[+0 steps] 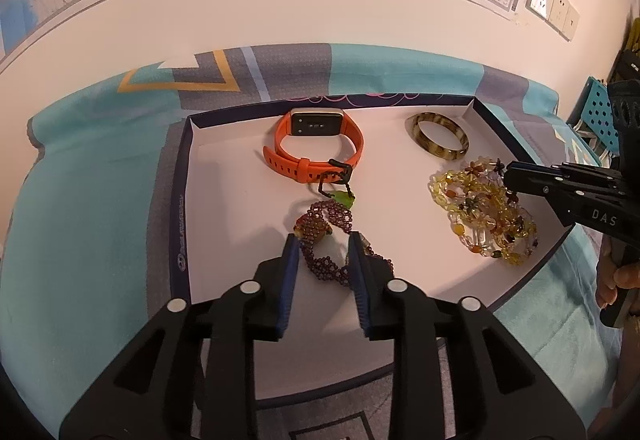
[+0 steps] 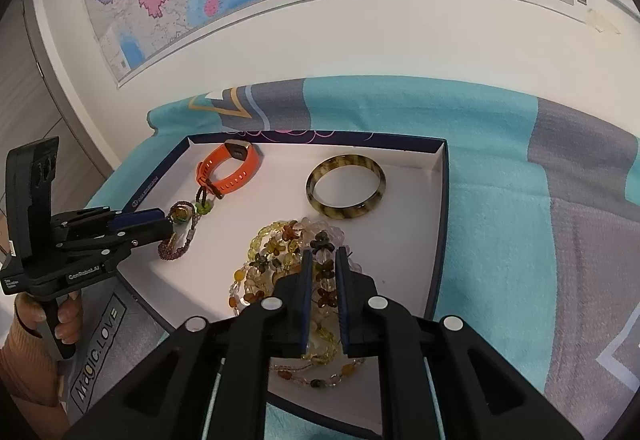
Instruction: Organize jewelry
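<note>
Inside white box lid (image 1: 224,168) on patterned cloth: orange watch (image 1: 316,144), striped bangle (image 1: 440,136); left gripper (image 1: 323,240) parted astride garnet bead bracelet (image 1: 324,236); right gripper (image 2: 324,260) slightly apart around amber bead pile (image 2: 280,260), grip unclear.

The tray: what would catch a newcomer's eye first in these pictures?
In the white tray, the orange watch at the far left stands out most, with the striped bangle at the far right. Nearer, the right gripper straddles a heap of amber beads.
</note>
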Available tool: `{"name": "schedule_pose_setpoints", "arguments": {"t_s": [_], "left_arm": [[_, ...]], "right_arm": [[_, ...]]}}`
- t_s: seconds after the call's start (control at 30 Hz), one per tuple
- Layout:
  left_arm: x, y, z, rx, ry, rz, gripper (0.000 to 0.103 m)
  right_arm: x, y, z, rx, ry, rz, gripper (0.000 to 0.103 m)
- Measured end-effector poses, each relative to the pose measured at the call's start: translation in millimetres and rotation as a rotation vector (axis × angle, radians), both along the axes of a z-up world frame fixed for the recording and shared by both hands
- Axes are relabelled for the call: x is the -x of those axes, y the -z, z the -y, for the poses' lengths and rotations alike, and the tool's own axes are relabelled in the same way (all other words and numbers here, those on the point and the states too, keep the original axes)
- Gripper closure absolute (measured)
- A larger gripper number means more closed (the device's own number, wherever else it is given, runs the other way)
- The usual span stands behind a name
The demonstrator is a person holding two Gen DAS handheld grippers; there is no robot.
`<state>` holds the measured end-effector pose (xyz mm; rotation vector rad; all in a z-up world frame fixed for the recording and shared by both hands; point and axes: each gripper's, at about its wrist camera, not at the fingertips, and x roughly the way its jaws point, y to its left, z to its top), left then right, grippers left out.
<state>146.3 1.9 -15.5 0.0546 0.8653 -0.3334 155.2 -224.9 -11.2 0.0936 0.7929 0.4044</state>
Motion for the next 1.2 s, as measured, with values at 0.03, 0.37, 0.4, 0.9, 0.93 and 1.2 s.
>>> {"name": "schedule_pose_setpoints", "arguments": {"t_s": [0.03, 0.37, 0.4, 0.9, 0.93, 1.2], "left_arm": [[1.6, -0.9, 0.0, 0.001, -0.001, 0.003, 0.072], [21.8, -4.9, -4.6, 0.000, -0.022, 0.029, 0.032], [25.4, -6.2, -5.8, 0.000, -0.031, 0.036, 0.029], [85.4, -21.8, -15.5, 0.018, -0.054, 0.117, 0.013], [88.6, -22.0, -14.2, 0.018, -0.051, 0.119, 0.012], [114.7, -22.6, -1.8, 0.036, -0.087, 0.135, 0.006]], "right_arm": [[0.5, 0.0, -0.2, 0.001, -0.001, 0.000, 0.088], [19.9, -5.1, -5.6, 0.016, -0.009, 0.041, 0.055], [22.5, -5.8, -5.6, 0.016, -0.011, 0.045, 0.052], [84.0, -9.7, -30.9, 0.050, -0.039, 0.132, 0.021], [90.2, -9.5, -33.5, 0.054, -0.032, 0.141, 0.018], [121.4, -6.0, -44.7, 0.083, 0.014, 0.165, 0.007]]}}
